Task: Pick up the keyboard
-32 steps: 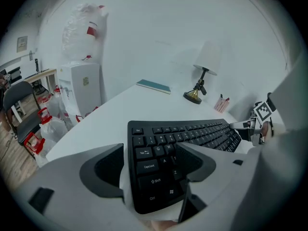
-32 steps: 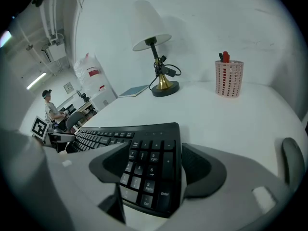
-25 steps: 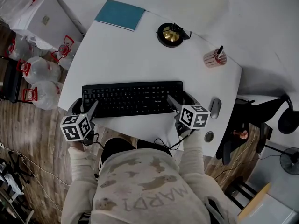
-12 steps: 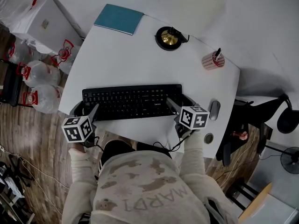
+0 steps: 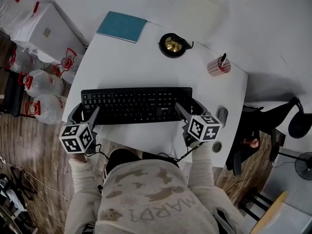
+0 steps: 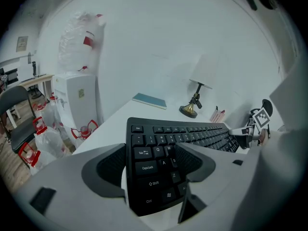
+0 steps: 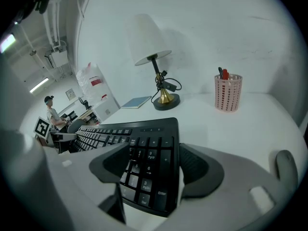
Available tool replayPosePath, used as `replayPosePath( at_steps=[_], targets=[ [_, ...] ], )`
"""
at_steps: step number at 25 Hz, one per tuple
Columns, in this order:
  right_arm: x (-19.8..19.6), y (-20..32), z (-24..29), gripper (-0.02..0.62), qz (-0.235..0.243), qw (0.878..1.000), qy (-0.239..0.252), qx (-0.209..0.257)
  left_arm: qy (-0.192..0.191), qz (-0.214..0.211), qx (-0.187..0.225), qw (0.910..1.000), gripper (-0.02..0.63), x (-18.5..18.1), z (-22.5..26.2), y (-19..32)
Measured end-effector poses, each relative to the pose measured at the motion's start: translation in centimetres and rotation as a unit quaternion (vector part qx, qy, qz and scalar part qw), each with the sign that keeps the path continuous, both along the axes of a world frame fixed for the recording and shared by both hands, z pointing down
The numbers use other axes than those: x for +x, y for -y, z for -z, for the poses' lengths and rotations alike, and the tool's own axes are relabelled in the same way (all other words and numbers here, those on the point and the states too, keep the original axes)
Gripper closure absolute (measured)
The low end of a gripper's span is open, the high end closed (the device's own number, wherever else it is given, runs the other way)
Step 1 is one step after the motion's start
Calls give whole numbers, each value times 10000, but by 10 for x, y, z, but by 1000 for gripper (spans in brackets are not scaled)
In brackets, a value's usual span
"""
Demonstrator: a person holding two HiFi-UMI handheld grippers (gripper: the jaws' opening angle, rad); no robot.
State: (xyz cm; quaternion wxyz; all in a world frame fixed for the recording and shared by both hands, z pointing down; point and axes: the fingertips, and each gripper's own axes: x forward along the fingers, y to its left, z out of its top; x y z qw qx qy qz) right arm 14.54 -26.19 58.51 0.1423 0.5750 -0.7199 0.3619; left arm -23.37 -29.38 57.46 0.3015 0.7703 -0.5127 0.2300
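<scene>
The long black plastic keyboard (image 5: 136, 105) lies crosswise over the near half of the white rounded table (image 5: 126, 62), held at both ends by the 2 grey tongs. The left tongs (image 5: 85, 114) are clamped on its left end. In the left gripper view 1 ribbed pad lies on the letter keys beside the A and S and the other sits behind the keyboard's edge. These tongs have just been closing, with the keyboard between them. The right tongs (image 5: 189, 107) are clamped on its right end, with 1 pad over the number pad and the other against the outer edge. In both gripper views the end nearest the camera hangs clear of the table top.

A flat teal notebook (image 5: 122, 26) lies at the far left edge of the table. A lamp with a round brass-coloured base (image 5: 171, 45) and a white shade stands at the far middle. A pink perforated pen cup (image 5: 218, 66) stands to the right of the lamp. A grey mouse (image 5: 222, 116) rests just beside the right tongs. On the wooden floor to the left, clear plastic water jugs (image 5: 41, 82) with red handles stand near a white cabinet (image 5: 46, 21).
</scene>
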Motion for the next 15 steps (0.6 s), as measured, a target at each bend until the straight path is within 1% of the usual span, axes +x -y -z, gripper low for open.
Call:
replayPosePath(
  at_steps=[8,15],
  targets=[
    [13,15,57,261,-109,9959,-353,827,-217,1,541,9983,281,12,42,16],
    [21,20,95,261,-220,9900,-510,1294,-309,-78,940,9951,282,22,76,28]
  ],
)
